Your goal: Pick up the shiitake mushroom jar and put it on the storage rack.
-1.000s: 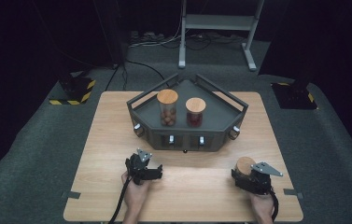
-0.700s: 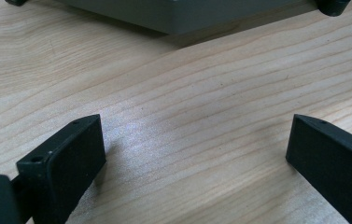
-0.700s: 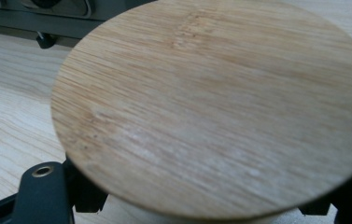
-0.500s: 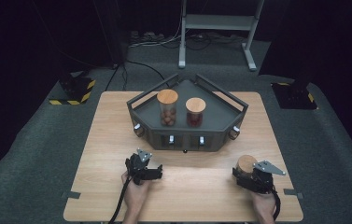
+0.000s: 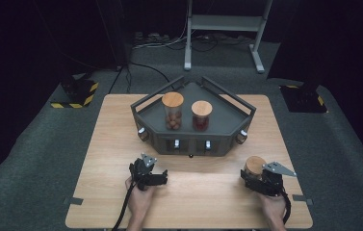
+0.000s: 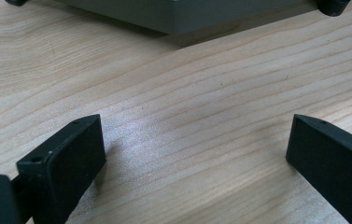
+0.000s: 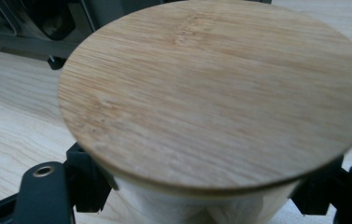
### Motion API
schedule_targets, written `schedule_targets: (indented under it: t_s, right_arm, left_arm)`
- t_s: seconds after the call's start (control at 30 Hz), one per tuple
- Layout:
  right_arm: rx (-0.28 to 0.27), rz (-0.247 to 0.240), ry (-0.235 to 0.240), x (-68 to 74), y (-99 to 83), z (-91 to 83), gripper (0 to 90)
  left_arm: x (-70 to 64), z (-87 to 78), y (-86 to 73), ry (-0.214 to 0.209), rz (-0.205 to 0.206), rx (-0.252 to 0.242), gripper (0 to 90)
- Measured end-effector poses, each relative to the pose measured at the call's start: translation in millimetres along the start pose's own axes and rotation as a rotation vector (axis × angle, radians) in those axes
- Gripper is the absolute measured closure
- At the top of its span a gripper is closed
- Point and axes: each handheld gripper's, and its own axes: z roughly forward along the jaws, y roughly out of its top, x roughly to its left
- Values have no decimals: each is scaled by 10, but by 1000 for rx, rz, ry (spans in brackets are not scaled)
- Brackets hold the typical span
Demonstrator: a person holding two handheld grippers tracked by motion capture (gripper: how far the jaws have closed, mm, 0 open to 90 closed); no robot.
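A dark grey angular tray [image 5: 227, 137] stands at the table's back middle and holds two glass jars with wooden lids: a taller one with brown balls [image 5: 172, 110] and a shorter one with dark red contents [image 5: 201, 115]. A third jar with a round wooden lid [image 5: 254, 164] [image 7: 215, 88] stands at the front right, and my right gripper [image 5: 255, 177] is shut around its body just below the lid. My left gripper [image 5: 146, 169] [image 6: 197, 154] rests low over bare wood in front of the tray, jaws wide apart with nothing between them.
The wooden table [image 5: 116, 130] has free room left and right of the tray. The tray's front wall [image 6: 183, 14] lies close ahead of the left gripper. Beyond the table are dark carpet, cables and a metal stand [image 5: 222, 21].
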Motion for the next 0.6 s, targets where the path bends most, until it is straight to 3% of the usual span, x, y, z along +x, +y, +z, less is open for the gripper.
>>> schedule_targets:
  t_s: [0.6]
  right_arm:
    - [-10, -1, 21, 8, 275, -56, 243]
  left_arm:
    - [-1, 1, 1, 1, 0, 0, 42]
